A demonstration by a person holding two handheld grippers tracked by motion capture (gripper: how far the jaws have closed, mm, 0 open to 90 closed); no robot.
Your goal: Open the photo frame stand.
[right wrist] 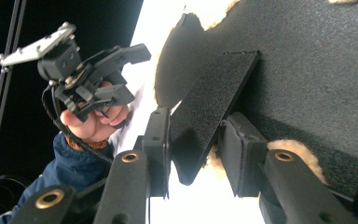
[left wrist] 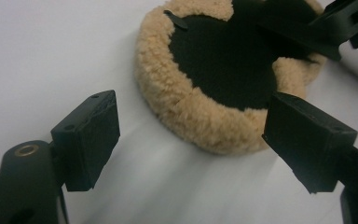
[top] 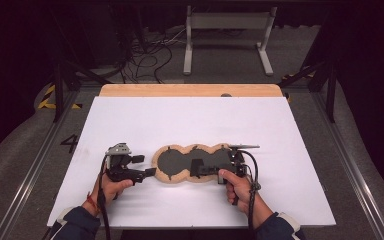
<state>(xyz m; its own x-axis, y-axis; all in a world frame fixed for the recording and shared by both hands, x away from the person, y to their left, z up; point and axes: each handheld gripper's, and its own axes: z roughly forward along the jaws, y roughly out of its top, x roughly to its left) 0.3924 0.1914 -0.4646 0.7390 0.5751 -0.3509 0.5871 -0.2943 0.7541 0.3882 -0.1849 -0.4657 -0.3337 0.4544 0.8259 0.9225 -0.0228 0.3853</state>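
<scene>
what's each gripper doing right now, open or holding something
left gripper: open, holding nothing
right gripper: black strap between its jaws, grip cannot be told

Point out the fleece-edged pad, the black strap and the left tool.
fleece-edged pad (top: 166, 174): high view, tan fleece rim at its left lobe.
black strap (right wrist: 205, 112): right gripper view, middle of its flat face.
left tool (left wrist: 191, 135): left gripper view, midway between its tips.

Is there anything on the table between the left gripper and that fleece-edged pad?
Nothing visible. The left gripper has its jaws open, aimed at the near fleece rim of the pad, with bare white table between them. The right gripper works a black strap at the pad's other end.
</scene>
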